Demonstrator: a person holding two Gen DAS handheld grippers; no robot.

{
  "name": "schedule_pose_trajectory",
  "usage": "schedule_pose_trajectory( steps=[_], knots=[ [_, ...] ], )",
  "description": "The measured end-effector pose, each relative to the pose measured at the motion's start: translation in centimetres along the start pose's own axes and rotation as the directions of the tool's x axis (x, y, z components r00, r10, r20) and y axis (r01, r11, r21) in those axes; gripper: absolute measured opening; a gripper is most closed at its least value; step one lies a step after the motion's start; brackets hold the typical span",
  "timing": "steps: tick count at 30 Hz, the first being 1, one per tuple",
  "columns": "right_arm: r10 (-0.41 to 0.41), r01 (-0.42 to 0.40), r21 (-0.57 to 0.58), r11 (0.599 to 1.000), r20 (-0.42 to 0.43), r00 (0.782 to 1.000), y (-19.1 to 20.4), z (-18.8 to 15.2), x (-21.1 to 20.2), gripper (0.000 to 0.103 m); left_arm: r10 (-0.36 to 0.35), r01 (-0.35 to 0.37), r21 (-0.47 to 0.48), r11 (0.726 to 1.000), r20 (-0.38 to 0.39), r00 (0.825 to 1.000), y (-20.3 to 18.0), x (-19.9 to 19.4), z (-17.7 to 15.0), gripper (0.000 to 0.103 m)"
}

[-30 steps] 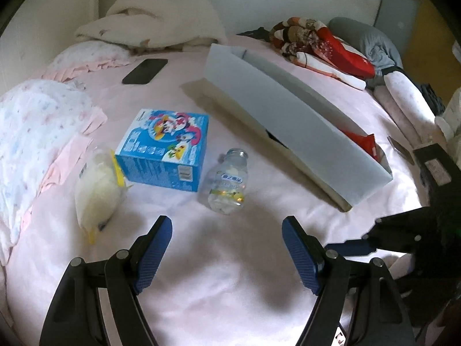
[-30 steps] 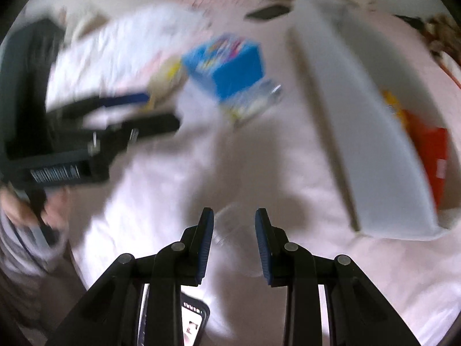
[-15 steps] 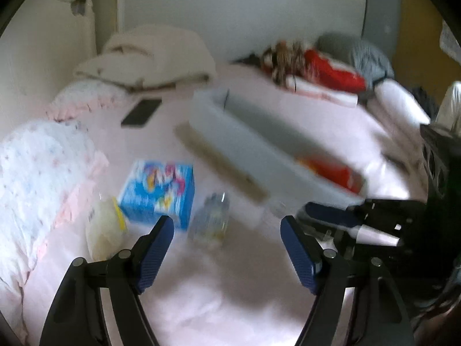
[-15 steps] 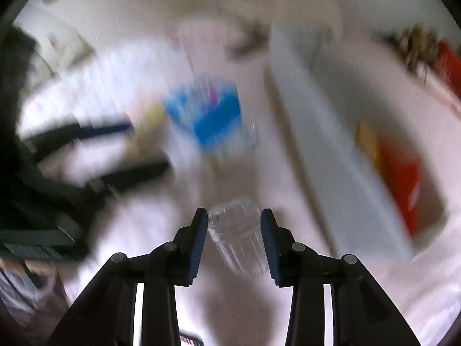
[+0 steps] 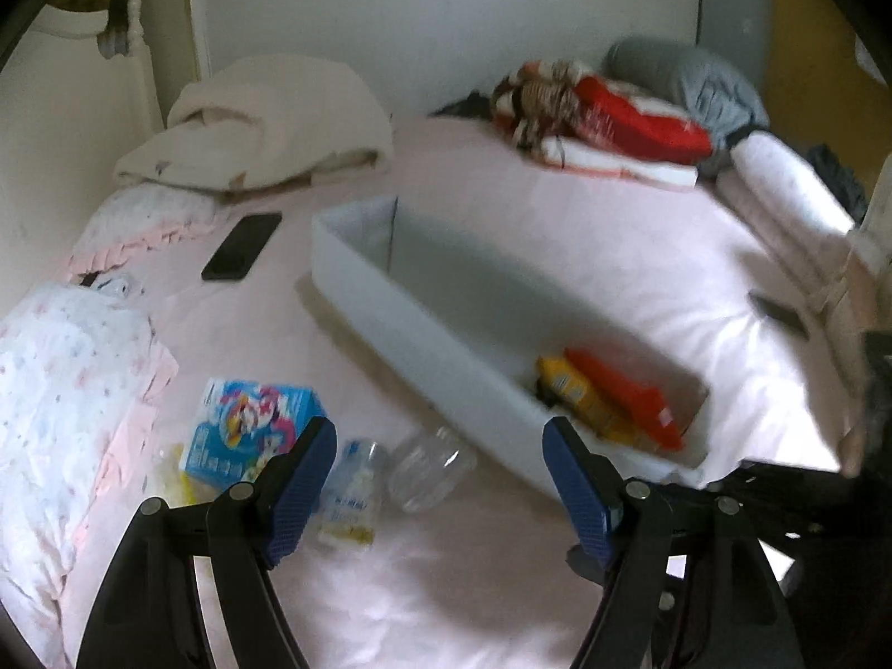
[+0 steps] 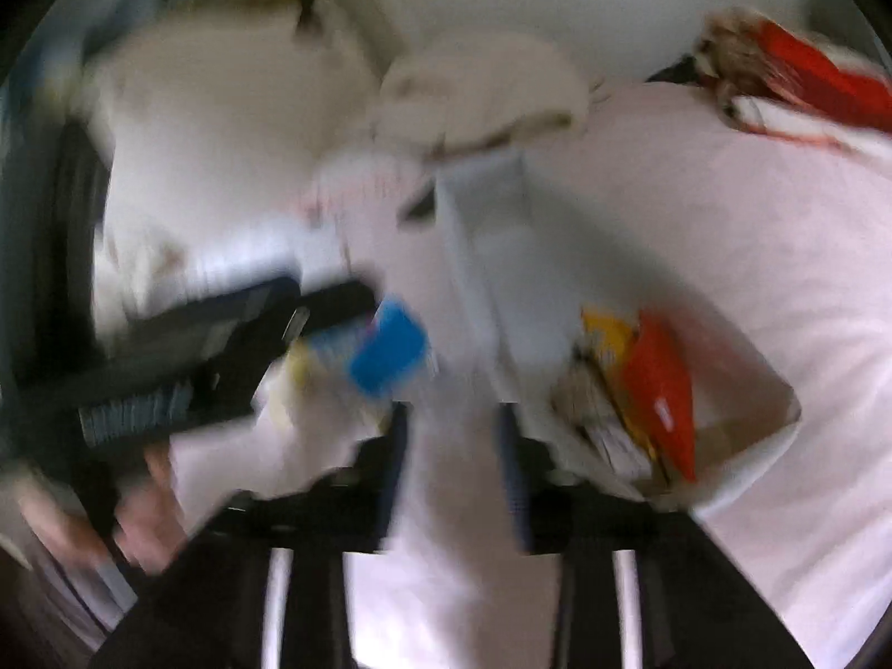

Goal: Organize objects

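Observation:
My left gripper [image 5: 437,485] is open above the pink bed with nothing between its blue pads. Just past its fingertips lie a clear ribbed jar [image 5: 432,463], a small bottle with a yellow label [image 5: 351,496], a blue cartoon carton [image 5: 251,429] and a pale yellow pouch [image 5: 175,479]. A long white bin [image 5: 423,345] runs diagonally and holds red and yellow snack packets [image 5: 619,401]. The right wrist view is badly blurred. There my right gripper [image 6: 451,418] has its jaws opening, with only bedsheet showing between them, beside the bin [image 6: 485,256] and the carton [image 6: 390,354].
A black phone [image 5: 242,245] lies behind the bin's far end. Folded bedding [image 5: 262,122] and a red patterned bundle [image 5: 602,111] sit along the wall. A floral quilt [image 5: 61,379] covers the left edge. A hand [image 6: 145,529] holds the left tool.
Both hands rose and tilted up, so the bin's inside now shows. Half a second ago the right jaws held the clear jar; now they stand apart and the jar lies by the bottle.

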State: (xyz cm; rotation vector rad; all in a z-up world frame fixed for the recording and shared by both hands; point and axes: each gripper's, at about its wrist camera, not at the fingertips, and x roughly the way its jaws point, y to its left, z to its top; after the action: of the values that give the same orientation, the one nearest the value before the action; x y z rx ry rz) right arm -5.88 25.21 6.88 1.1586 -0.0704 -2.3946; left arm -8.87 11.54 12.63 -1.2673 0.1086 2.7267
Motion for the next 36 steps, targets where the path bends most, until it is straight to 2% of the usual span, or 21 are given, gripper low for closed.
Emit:
schedule_pose_trajectory(
  steps=[3,6,8,11,13,16,21,22,24,25,26,27,28,30,32,36],
  knots=[
    [-0.032,0.033,-0.047,0.998,0.021,0.999,1.3,0.4,0.0,0.041,0.006,-0.006,-0.005,1.0,-0.032,0.999,0.4,0.5,-0.8,0.075],
    [-0.043,0.042,0.004,0.999,0.102,0.994,0.4,0.7,-1.5,0.041,-0.061,0.06,-0.073,0.995,-0.005,0.998,1.6,-0.1,-0.6,0.075],
    [-0.05,0.043,0.051,0.998,0.153,0.987,-0.6,1.5,-2.1,0.041,-0.058,0.06,-0.078,0.995,0.025,0.998,1.7,-0.7,-0.4,0.075],
    [0.026,-0.047,0.11,0.993,0.186,0.982,-1.3,1.9,-2.0,0.041,-0.018,0.02,-0.022,1.0,0.082,0.996,0.7,-1.9,0.0,0.075],
    [0.049,-0.075,0.125,0.989,0.194,0.98,-1.1,1.9,-1.6,0.041,0.003,-0.006,0.021,1.0,0.123,0.992,-0.3,-2.7,0.3,0.076],
    [0.04,-0.062,0.105,0.993,0.195,0.98,-0.2,2.0,-1.3,0.041,0.034,-0.045,0.078,0.996,0.142,0.989,-1.8,-3.3,0.8,0.076],
    [-0.01,-0.004,0.077,0.997,0.186,0.982,0.2,1.3,-1.8,0.041,0.036,-0.053,0.121,0.991,0.139,0.99,-3.6,-3.2,1.2,0.076],
    [-0.01,-0.004,0.078,0.997,0.188,0.982,0.2,1.3,-1.8,0.041,0.057,-0.077,0.12,0.99,0.161,0.985,-4.0,-3.5,1.1,0.076],
    [-0.008,-0.007,0.071,0.997,0.203,0.979,0.2,1.3,-2.1,0.041,0.088,-0.12,0.113,0.986,0.257,0.962,-4.5,-5.1,0.3,0.076],
    [-0.004,-0.01,0.062,0.998,0.22,0.976,0.4,1.3,-2.5,0.041,0.087,-0.122,0.106,0.987,0.287,0.954,-4.6,-5.7,0.0,0.078],
    [-0.001,-0.012,0.056,0.998,0.23,0.973,0.4,1.1,-2.7,0.041,0.092,-0.128,0.099,0.987,0.307,0.947,-4.7,-6.1,-0.4,0.084],
    [0.0,-0.012,0.045,0.999,0.244,0.97,0.6,1.1,-2.8,0.041,0.103,-0.137,0.09,0.986,0.308,0.946,-4.7,-6.2,-0.6,0.086],
    [0.001,-0.011,0.039,0.999,0.25,0.968,0.7,1.1,-2.9,0.041,0.106,-0.132,0.073,0.989,0.286,0.952,-4.4,-5.9,-0.7,0.086],
    [-0.009,0.003,0.023,1.0,0.249,0.968,1.3,1.1,-2.6,0.041,0.077,-0.095,0.081,0.992,0.208,0.975,-3.9,-4.6,-0.4,0.086],
    [0.0,-0.006,0.024,1.0,0.222,0.975,1.5,1.1,-2.0,0.041,0.044,-0.054,0.06,0.997,0.152,0.987,-2.9,-3.6,-0.5,0.085],
    [0.007,-0.008,0.002,1.0,0.187,0.982,2.4,1.1,-0.9,0.041,0.029,-0.031,0.014,0.999,0.135,0.99,-1.4,-3.0,-1.4,0.085]
  ],
)
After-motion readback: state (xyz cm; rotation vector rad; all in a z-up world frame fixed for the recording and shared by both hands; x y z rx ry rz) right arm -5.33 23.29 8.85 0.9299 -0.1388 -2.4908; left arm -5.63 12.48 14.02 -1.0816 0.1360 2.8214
